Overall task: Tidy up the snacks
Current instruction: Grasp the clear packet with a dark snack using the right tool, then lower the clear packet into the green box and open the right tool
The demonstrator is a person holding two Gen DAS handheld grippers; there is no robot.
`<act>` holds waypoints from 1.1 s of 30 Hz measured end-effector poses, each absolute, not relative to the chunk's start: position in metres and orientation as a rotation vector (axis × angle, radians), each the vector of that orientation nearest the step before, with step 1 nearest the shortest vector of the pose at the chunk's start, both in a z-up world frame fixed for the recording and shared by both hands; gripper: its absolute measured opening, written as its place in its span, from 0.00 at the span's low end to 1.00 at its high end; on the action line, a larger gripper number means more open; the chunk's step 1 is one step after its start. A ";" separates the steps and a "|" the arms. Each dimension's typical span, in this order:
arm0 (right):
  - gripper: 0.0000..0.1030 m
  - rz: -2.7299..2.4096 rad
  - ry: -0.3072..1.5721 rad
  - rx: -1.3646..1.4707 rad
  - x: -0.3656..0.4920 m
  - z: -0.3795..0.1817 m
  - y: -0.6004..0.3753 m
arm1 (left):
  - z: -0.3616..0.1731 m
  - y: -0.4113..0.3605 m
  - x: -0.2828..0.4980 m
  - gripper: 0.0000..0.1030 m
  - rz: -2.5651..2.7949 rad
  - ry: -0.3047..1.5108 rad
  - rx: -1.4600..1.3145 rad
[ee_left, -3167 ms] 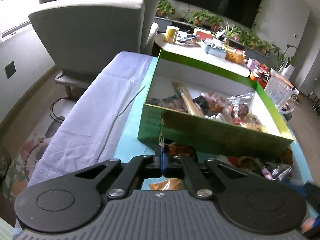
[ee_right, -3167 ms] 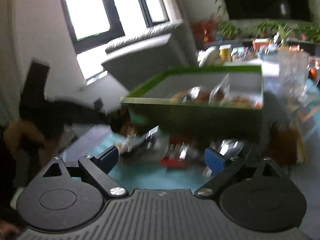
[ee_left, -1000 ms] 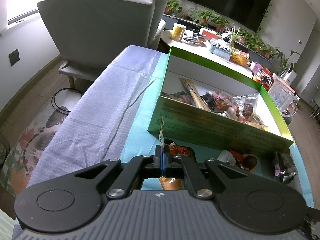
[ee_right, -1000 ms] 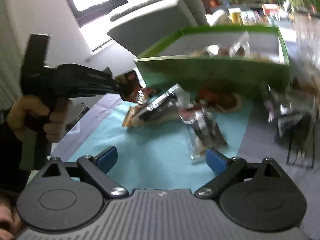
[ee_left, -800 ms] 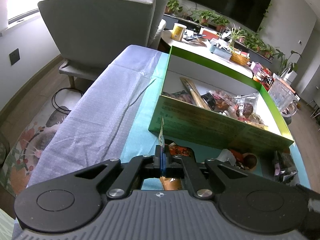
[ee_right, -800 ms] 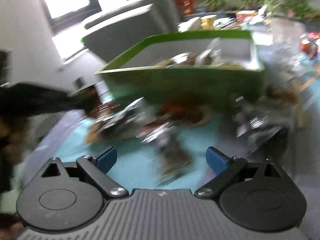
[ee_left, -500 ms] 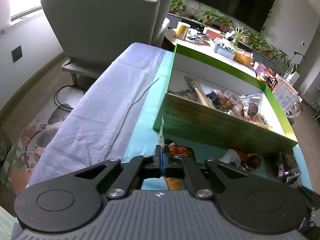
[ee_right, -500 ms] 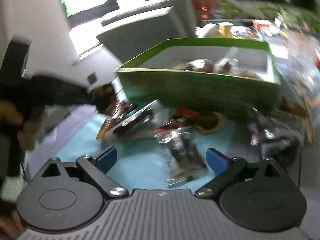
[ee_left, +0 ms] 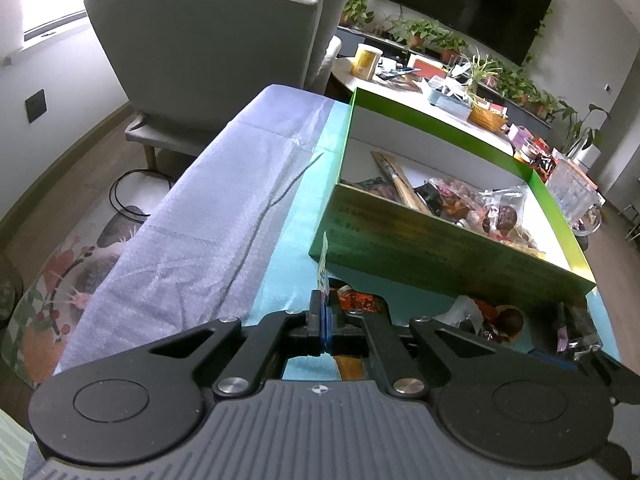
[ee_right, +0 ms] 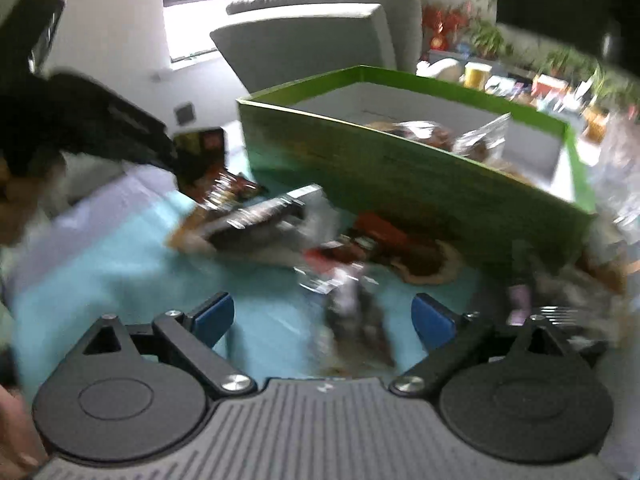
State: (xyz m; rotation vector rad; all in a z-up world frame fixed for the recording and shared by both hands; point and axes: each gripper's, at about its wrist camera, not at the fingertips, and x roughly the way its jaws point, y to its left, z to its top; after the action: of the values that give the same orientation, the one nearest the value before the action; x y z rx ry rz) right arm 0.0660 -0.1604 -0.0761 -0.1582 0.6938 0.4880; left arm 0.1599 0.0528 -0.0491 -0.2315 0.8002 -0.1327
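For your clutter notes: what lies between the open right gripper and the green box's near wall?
In the right wrist view, loose snack packets litter the teal cloth between the right gripper and the green box.

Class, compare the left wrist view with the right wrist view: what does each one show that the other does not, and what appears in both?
Only the left wrist view shows the left tool edge-on, shut on a thin snack packet, plus the lavender cloth and a floor cable.

Only the right wrist view shows the right tool open over a blurred clear packet, and a hand holding the other tool.

Both share the green box holding snacks, the teal mat, loose snacks before the box, and the grey armchair.
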 end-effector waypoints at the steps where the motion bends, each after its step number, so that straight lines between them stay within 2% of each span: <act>1: 0.57 0.476 0.689 -0.143 0.066 -0.076 -0.165 | -0.049 0.052 0.160 0.01 -0.136 0.802 -0.231; 5: 0.56 0.446 0.678 -0.130 0.068 -0.074 -0.168 | -0.048 0.049 0.159 0.01 -0.145 0.799 -0.228; 8: 0.45 0.463 0.676 -0.143 0.066 -0.073 -0.162 | -0.047 0.050 0.158 0.01 -0.143 0.794 -0.227; 19: 0.45 0.417 0.609 -0.067 0.063 -0.051 -0.174 | -0.037 0.050 0.156 0.01 -0.153 0.768 -0.230; 33: 0.45 0.306 0.404 0.054 0.095 -0.009 -0.198 | 0.023 0.019 0.168 0.01 -0.254 0.594 -0.188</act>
State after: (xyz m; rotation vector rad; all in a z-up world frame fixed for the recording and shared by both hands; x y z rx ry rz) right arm 0.0948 -0.1982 -0.0087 0.0544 0.4042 0.3056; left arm 0.1681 0.0188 0.0225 -0.1885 0.5944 -0.2545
